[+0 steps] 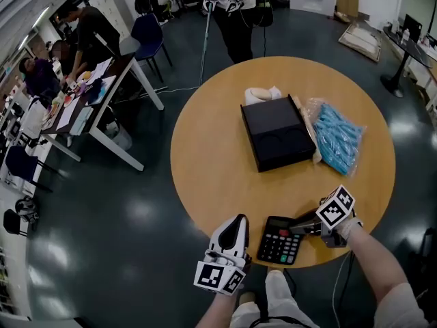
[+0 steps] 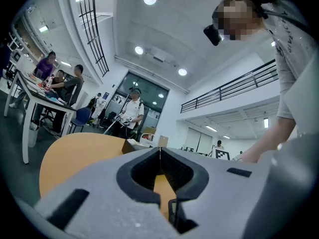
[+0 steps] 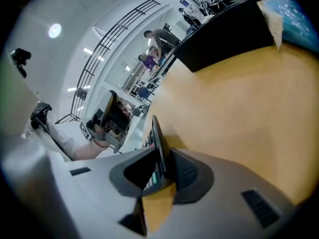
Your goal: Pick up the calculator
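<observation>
Calculator [image 1: 280, 240], at the table's [image 1: 205, 149] 6 o'clock edge, pinched by right gripper [image 1: 294, 229] (left gripper [image 1: 240, 219] pressed together, empty).

The right claw [image 3: 162, 167] is closed on the calculator [image 3: 156, 133]. The calculator stands edge-on between the jaws, its keys turned toward the left jaw and its back against the right pad [image 3: 188, 176]. The wooden worktop [image 3: 239, 98] stretches away beyond the claw. At its far side sits a black box [image 3: 219, 29], with a blue bag [image 3: 291, 11] just beside it. People [image 3: 154, 41] stand far off in the background.
</observation>
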Demonstrator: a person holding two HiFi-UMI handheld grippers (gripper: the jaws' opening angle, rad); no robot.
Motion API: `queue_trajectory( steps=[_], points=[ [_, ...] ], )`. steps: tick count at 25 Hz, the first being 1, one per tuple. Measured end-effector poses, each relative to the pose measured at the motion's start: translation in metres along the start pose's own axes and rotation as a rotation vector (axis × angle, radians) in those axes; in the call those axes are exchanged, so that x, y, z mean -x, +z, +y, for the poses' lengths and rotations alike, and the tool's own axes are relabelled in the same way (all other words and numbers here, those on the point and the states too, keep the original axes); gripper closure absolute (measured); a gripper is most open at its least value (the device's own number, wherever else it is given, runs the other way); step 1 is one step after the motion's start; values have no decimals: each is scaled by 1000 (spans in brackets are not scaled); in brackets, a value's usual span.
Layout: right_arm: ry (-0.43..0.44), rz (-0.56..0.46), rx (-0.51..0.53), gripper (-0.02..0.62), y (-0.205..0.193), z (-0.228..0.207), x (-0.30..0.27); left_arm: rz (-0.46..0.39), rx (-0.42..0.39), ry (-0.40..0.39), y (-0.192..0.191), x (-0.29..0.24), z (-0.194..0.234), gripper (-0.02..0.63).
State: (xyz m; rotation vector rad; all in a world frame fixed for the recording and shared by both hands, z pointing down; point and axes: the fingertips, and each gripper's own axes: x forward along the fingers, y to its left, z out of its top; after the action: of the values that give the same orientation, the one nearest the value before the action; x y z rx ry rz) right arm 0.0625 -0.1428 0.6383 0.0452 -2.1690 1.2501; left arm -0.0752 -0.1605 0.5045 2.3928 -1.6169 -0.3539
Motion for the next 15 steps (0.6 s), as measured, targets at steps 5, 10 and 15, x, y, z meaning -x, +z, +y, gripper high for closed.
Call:
queue_trajectory(
  steps=[5, 10, 15],
  points=[
    [96, -79, -63, 534, 2, 10, 4, 9, 9, 21, -1, 4, 9, 594],
    [111, -254, -94, 535, 19, 22, 25, 6, 3, 23, 6, 5, 16, 594],
    [105, -376, -68, 535, 39, 53, 55, -2, -14, -19, 24, -1, 12, 594]
  ],
)
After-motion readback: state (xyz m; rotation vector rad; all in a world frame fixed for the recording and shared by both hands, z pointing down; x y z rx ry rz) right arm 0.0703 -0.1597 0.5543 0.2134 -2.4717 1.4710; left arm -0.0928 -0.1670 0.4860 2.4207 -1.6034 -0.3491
